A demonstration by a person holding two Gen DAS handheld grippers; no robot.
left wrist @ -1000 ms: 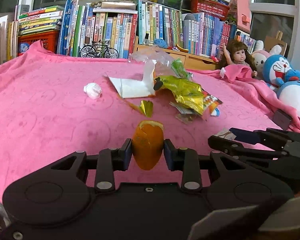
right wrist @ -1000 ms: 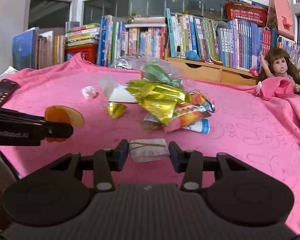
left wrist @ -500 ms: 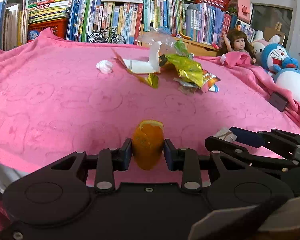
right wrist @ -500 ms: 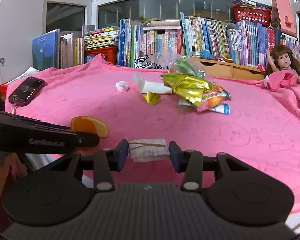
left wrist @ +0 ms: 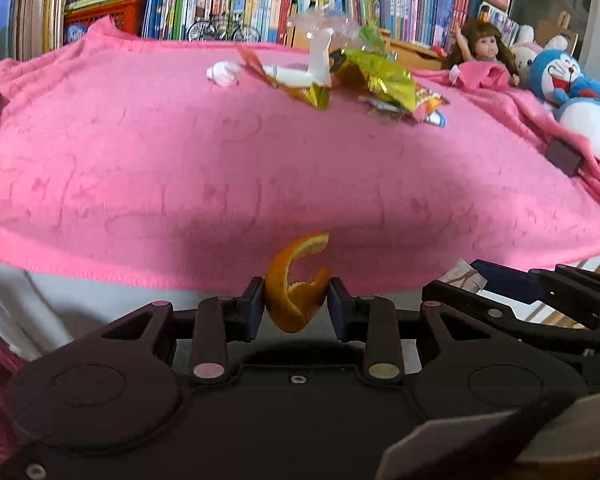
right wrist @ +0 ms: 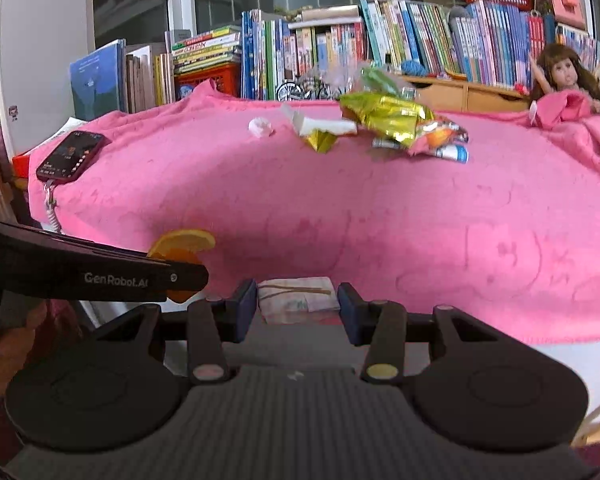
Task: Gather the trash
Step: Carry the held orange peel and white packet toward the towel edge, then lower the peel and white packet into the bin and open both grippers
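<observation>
Pink blanket (left wrist: 180, 160) holds what's left: foil wrappers (left wrist: 380, 76) piled at its far edge, a white wad (left wrist: 223, 73) beside them. Off its near edge, my left gripper (left wrist: 296, 304) pinches orange peel (left wrist: 294, 292); my right gripper (right wrist: 298, 302) pinches a folded paper scrap (right wrist: 298, 300).

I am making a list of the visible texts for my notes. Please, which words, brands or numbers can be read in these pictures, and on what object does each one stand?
"GenRobot.AI": white letters on the side of the left gripper, seen from the right wrist view.
Book spines on the shelf: print too small and blurred to read.
Snack wrappers on the pink blanket: print unreadable.
Phone screen: unreadable.
</observation>
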